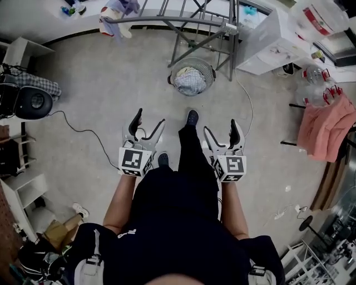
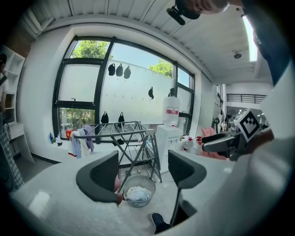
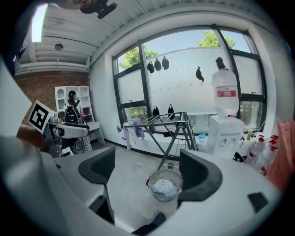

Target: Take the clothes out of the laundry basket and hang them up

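Gaping wide and empty, jaws of left gripper [image 1: 150, 118] and right gripper [image 1: 220, 126] face the laundry basket [image 1: 211, 72]

The laundry basket [image 1: 208, 69] is grey wire mesh, and the clothes [image 1: 189, 81] in it are white with a faint blue check. Beyond it the drying rack [image 1: 189, 22] is grey metal, with lilac and pale blue garments [image 1: 119, 10] at its left end. The floor [image 1: 94, 94] is light grey. The left gripper [image 1: 150, 117] and right gripper [image 1: 219, 126] are white with black jaw pads, and each carries a cube of black-and-white square markers. The person's trousers [image 1: 189, 150] are dark navy. On the right is a salmon-pink cloth [image 1: 325, 125], on the far left a black-and-white checked fabric [image 1: 36, 83]. The water dispenser [image 1: 267, 42] is white.
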Demonstrator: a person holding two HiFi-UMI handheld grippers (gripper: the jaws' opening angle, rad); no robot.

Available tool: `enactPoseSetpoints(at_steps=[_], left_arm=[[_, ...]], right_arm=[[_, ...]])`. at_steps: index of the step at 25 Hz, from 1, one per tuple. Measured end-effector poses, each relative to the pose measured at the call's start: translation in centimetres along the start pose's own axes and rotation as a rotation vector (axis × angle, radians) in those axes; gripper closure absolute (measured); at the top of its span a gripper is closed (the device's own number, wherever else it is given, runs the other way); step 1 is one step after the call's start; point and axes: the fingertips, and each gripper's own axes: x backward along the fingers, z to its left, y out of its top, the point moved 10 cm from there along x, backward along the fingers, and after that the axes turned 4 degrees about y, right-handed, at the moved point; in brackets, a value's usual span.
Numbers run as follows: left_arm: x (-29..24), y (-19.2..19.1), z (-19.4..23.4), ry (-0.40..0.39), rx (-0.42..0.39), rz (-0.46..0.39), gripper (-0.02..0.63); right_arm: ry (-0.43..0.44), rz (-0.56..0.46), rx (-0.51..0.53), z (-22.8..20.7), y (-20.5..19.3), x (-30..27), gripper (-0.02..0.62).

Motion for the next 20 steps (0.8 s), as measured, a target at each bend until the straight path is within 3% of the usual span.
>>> enactPoseSetpoints(at_steps=[4,9,12,20], left_arm=[[-5.5,-0.9,0.0,0.016,0.007,0.024,0.282],[-11.7,-1.5,0.0,0.030,-0.028,0.070,0.282],[-14.9,-2.2,0.7,0.057,-0.001,0.081,0.282],[-22.5,-8.5,5.1,0.091,0.062,0.116,0.282]], right_arm=[[0.039,0.036,0.013,-4.5,-0.5,-5.7,0.176],[0.167,0.121,0.087,-8.5,-0.9,-13.1,0.176],[0.235,0.164,0.155,-10.6,-1.2,-18.0,0.179],[0.429,0.291,0.311,-12.3,-8.1,-31.1,0.179]])
